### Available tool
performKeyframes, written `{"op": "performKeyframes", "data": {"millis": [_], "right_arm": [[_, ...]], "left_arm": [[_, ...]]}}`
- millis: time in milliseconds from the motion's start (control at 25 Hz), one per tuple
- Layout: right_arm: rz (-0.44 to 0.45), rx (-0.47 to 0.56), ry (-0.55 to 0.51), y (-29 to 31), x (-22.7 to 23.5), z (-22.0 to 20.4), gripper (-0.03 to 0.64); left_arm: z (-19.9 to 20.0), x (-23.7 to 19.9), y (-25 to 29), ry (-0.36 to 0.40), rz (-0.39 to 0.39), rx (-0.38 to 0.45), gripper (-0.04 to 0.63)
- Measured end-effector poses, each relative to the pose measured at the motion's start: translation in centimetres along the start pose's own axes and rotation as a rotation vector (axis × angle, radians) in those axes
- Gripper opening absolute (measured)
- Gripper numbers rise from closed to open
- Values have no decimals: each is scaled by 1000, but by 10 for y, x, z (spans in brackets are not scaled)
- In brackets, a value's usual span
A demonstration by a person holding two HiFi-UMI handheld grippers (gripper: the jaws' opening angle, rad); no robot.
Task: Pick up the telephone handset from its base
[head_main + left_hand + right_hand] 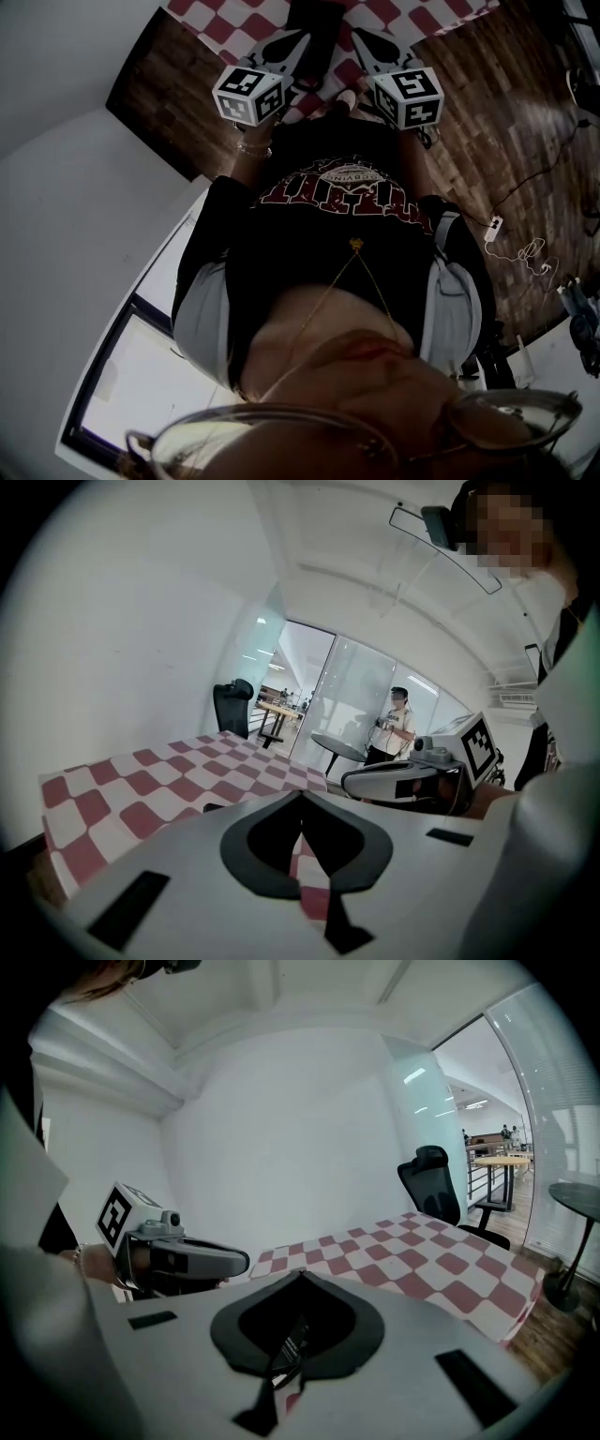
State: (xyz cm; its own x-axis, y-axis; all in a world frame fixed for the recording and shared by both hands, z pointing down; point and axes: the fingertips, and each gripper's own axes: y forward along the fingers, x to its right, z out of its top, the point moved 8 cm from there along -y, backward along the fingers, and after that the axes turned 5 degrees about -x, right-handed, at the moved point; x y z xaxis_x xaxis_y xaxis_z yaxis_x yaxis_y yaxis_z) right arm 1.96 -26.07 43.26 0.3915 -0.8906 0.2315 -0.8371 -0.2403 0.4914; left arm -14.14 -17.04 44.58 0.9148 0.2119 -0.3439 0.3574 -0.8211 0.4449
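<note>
Both grippers are held side by side over the near edge of a table with a red-and-white checkered cloth. In the head view my left gripper and right gripper flank a dark object on the cloth; it is too dark to tell whether it is the telephone. Neither gripper touches it. The left gripper view shows my left gripper shut with nothing held, and cloth showing through the gap behind the tips. In the right gripper view my right gripper is shut too, with nothing held.
Dark wood floor surrounds the table, with a white cable and plug at the right. A black office chair and a round side table stand beyond the table's far end. A person stands by the glass wall.
</note>
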Motion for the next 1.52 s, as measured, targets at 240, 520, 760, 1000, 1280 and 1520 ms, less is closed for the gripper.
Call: {"op": "performKeyframes", "data": {"millis": [240,520,760,1000,1280,1520], "right_arm": [[-61,13,46,5,-6,-4,18],[-140,5,112,16,-15,-16,20],[-182,-6,157,25,-24,-22,18],[-218,-28,182,35,-39,-33,18],[-239,-57,198,43,-43,-45,18],[-250,-87,213,51,-44,-58,18]], "left_arm": [[-4,-14,4,14,-50,-50,9],[-11,-29,8,19,-134,-109,9],[-17,-41,6,26,-176,-153,9],[-29,-56,2,31,-208,-197,9],[-36,-63,5,37,-222,-233,9],[-46,-69,10,31,-227,-258,9]]}}
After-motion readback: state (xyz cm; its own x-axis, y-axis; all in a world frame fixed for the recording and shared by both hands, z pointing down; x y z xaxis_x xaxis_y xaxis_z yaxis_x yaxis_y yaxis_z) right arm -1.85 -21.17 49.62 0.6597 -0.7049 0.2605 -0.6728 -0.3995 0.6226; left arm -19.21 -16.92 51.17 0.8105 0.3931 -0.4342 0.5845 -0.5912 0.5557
